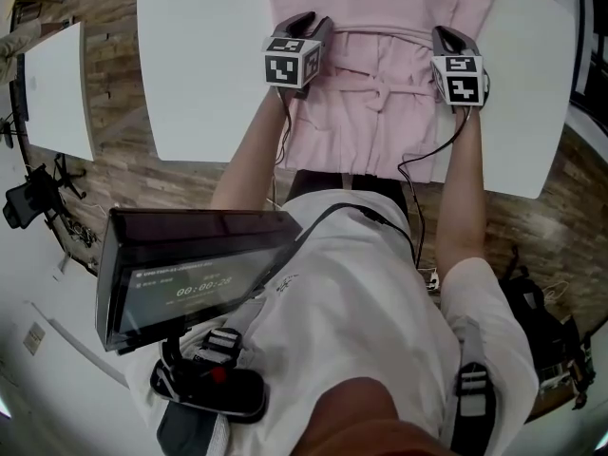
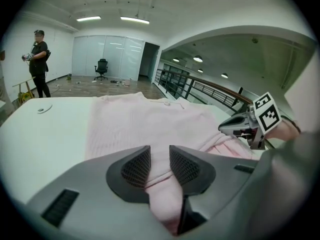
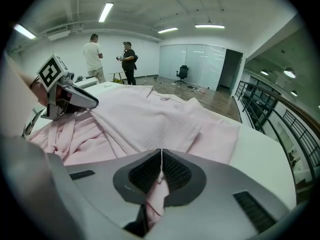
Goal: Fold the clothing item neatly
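The pink garment [image 1: 380, 8] lies lengthwise down the middle of the white worktop [image 1: 199, 84]. Its far part is spread flat toward the far edge, and its near part is gathered in loose pleats that reach the near edge.

The left hand-held gripper [image 2: 160, 161] is clamped on a thick roll of the cloth, so its jaws stand partly apart with fabric filling the gap. The right hand-held gripper [image 3: 161, 171] pinches a thinner layer, and its jaws almost meet.

Each grips one side of the garment, roughly level with the other, close to the cloth's left and right edges. That hold probably serves to keep the fold line straight across and the cloth taut between them. Both point forward and down over the cloth, which suits laying the held part onto the flat far portion.

The slack bunched between the two grips looks like the risk. It may crease under the fold unless the grips are drawn apart first.
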